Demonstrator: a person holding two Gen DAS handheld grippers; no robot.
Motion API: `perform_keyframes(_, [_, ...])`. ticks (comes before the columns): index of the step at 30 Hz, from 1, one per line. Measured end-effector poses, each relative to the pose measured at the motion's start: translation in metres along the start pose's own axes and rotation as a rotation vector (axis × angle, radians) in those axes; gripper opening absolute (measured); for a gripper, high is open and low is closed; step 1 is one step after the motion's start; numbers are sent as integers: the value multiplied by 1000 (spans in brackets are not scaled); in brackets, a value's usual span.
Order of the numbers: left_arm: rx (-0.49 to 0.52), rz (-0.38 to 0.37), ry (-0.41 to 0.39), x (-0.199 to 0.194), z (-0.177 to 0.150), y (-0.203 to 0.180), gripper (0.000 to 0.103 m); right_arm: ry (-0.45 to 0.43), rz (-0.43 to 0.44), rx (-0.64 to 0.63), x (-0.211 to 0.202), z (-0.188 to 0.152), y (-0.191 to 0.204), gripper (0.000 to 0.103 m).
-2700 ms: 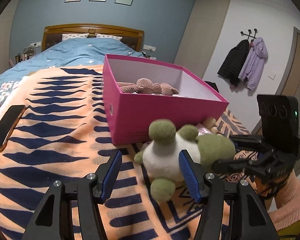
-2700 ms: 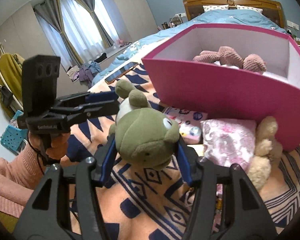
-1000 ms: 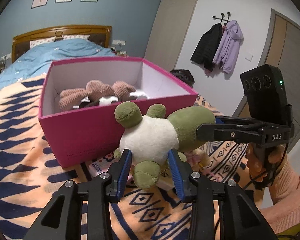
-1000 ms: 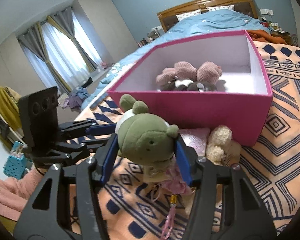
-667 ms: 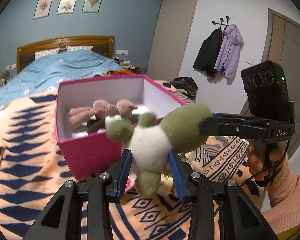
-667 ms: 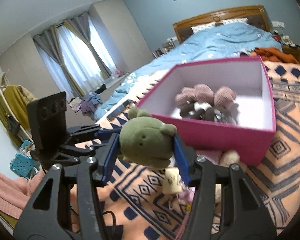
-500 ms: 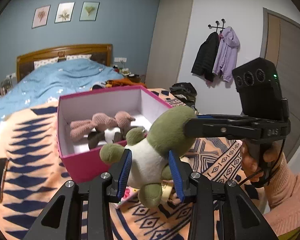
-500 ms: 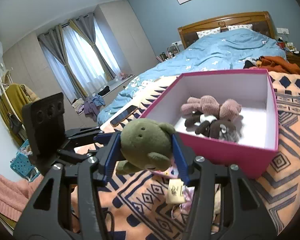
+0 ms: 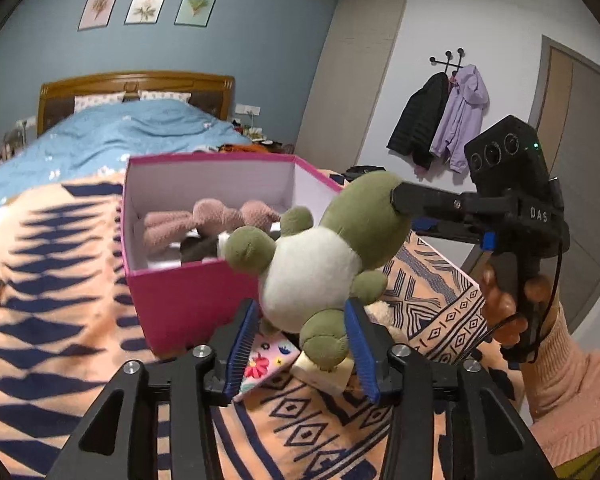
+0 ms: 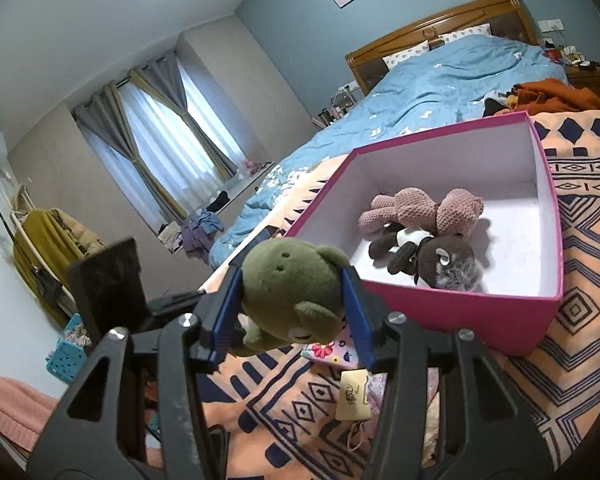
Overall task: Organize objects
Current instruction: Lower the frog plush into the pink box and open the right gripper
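Right gripper [image 10: 292, 312] held level above the patterned blanket [image 10: 580, 280], jaws clamped on the head of the green plush frog [image 10: 290, 286]; left gripper [image 9: 302, 348] points up from below, blue pads either side of the frog's lower leg and white belly, contact unclear; one frog, aloft beside the pink box [image 10: 452, 316]; two plush toys inside: one pink [image 10: 420, 210], one dark brown [image 10: 432, 258].
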State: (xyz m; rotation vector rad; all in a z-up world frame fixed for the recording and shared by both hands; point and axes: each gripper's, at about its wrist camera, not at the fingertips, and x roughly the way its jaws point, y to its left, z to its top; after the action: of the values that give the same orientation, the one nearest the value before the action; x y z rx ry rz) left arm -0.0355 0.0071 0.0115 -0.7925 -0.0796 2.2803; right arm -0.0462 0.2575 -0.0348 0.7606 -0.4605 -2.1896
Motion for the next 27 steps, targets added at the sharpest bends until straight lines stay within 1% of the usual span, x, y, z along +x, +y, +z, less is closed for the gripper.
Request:
perform_keyframes(3, [-19,-37,15,6,-1,4,53,3,8,5,3,0,1,52])
perform_keyframes(5, [-19,-56,34,10,-1,4,53,-5,27,19,2,2,0,52])
perform_keyframes(9, [-2,-52,46,13,3,0,53,-15,30,15,1,7,4,52])
perform_keyframes(13, [-7,-24,16,6,18,2,47,-39,41,-6,-3,20,12,52])
perform_keyframes(15, [0,-16,4,2,27,3,47,-50,49,-16,-3,28,15,52])
perform_keyframes(21, [25,43,-22,-3,53,6,47,-79,69,-45,3,59,20,52])
perform_keyframes(27, [36,89,-26,1,74,18,47,-88,82,-45,17,79,11,52])
